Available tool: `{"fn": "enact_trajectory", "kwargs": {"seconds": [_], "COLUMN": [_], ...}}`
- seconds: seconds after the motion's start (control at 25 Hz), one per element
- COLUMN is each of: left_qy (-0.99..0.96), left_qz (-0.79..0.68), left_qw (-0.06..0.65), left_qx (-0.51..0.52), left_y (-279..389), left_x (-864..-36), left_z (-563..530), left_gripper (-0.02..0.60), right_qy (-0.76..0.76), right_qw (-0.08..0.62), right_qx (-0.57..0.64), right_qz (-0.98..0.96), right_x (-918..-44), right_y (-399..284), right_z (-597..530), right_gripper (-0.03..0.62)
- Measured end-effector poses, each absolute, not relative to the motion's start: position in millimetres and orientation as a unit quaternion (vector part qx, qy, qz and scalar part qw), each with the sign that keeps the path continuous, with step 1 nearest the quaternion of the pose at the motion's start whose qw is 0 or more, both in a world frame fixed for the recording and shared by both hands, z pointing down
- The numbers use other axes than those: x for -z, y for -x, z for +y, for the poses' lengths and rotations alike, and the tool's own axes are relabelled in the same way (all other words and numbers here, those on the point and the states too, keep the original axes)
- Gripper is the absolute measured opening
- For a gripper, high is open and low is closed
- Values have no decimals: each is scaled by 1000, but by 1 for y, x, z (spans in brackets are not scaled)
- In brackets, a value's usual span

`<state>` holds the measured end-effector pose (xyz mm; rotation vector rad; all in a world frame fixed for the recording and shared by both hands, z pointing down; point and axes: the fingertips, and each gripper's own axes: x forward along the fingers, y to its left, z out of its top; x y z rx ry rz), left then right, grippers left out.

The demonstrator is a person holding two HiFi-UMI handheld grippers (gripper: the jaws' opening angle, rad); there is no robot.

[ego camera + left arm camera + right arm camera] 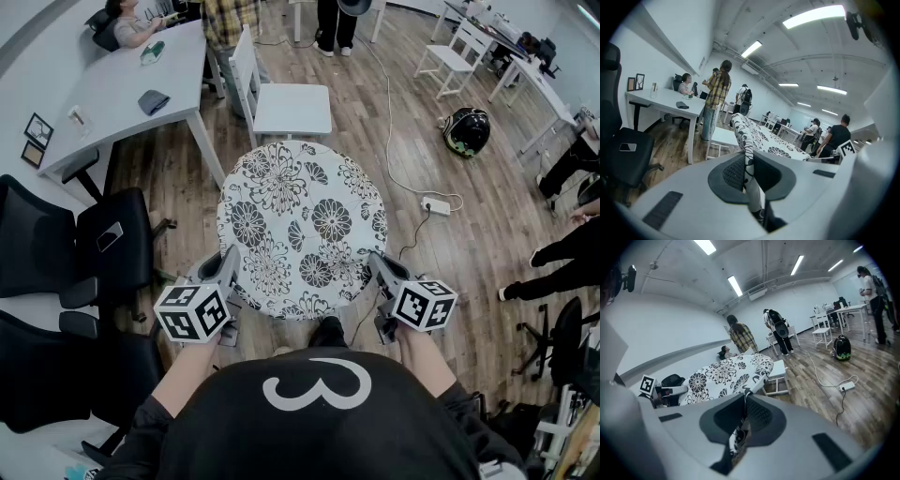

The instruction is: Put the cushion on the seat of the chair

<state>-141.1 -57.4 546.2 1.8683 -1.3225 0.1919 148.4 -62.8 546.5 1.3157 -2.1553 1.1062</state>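
Head view: holding flowered cushion (302,230) flat in the air, on the near side of white chair (281,108), not yet on its seat. Left gripper view: left gripper (228,265) pinching shut on cushion's left edge. Right gripper view: right gripper (375,267) pinching shut on its right edge.

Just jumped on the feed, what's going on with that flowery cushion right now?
A person is holding the round flowered cushion in the air, roughly flat, with a gripper on each side. The left gripper is shut on the cushion's left edge and the right gripper is shut on its right edge. The white chair stands just beyond the cushion. The cushion is not on the seat yet.
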Motion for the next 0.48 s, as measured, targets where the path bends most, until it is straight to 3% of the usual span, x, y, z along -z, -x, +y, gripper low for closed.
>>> {"fn": "enact_trajectory", "kwargs": {"seconds": [0.48], "left_qy": [-742], "left_qz": [-531], "left_qw": [403], "left_qx": [-67], "left_y": [139], "left_x": [-547], "left_z": [-57], "left_gripper": [26], "right_qy": [-462], "right_qw": [179], "right_qx": [-382], "right_qz": [-780], "right_x": [-545], "right_y": [-148], "right_z": [-67], "right_gripper": [14]}}
